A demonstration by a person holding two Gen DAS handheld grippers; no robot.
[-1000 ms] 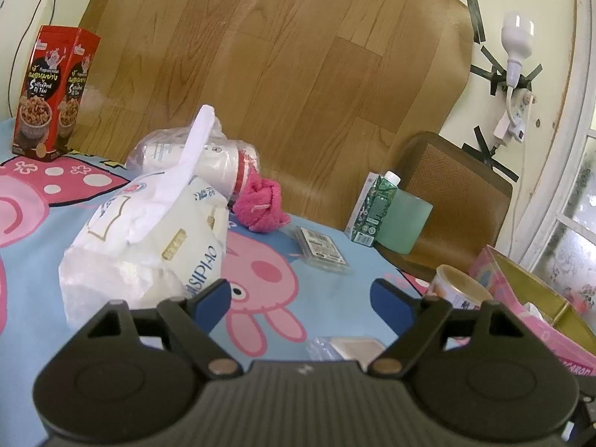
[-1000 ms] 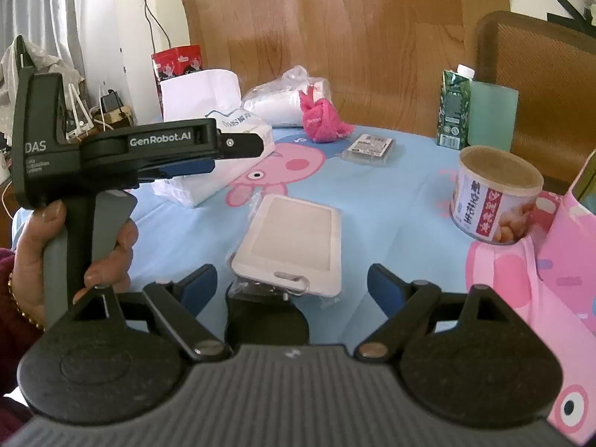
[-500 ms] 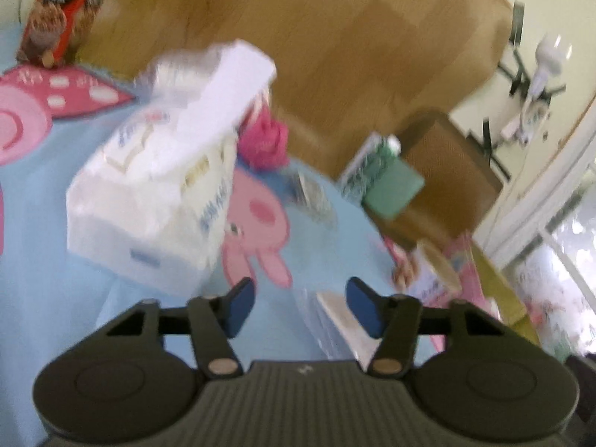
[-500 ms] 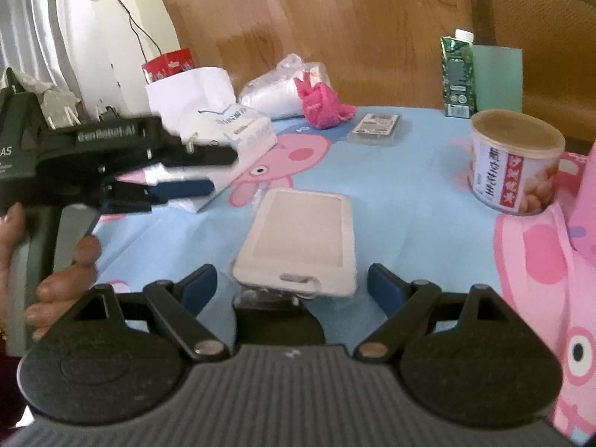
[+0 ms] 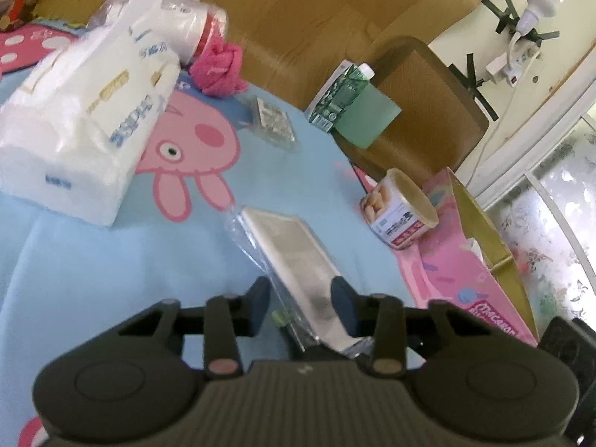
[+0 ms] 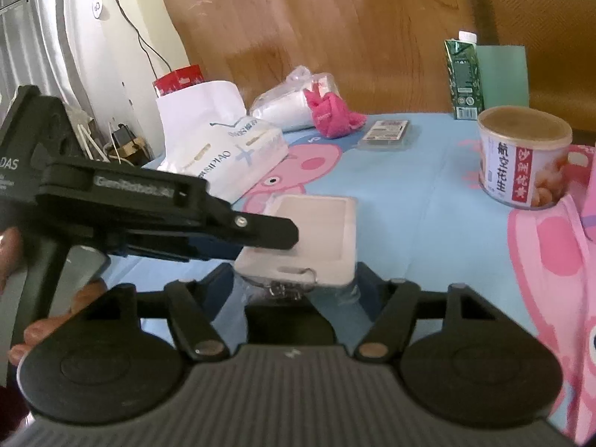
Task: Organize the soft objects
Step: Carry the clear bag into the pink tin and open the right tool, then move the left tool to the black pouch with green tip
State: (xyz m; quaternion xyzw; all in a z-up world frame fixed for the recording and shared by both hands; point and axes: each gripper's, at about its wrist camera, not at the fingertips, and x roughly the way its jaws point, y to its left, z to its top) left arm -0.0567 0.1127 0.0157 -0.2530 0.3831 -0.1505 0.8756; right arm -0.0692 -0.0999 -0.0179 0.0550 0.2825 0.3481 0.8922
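Sorting had barely begun: the left tool (image 5: 300, 300) had closed, seemingly gripping the wrapped white pad (image 5: 288, 247) (view blurred); the right tool (image 6: 294, 283), still part-open, had been narrowing around it; tissue pack (image 5: 80, 119) and pink cloth (image 5: 219, 69) lay untouched on the bench (image 5: 111, 260).

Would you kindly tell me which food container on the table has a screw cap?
The green carton: a white cap tops it, whereas the round tin has a flat lid.

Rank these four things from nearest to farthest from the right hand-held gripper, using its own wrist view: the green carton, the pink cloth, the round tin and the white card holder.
1. White card holder, between the right hand-held gripper fingers.
2. Round tin, on the right.
3. Pink cloth, centre, by the back.
4. Green carton, far right, at the back edge.
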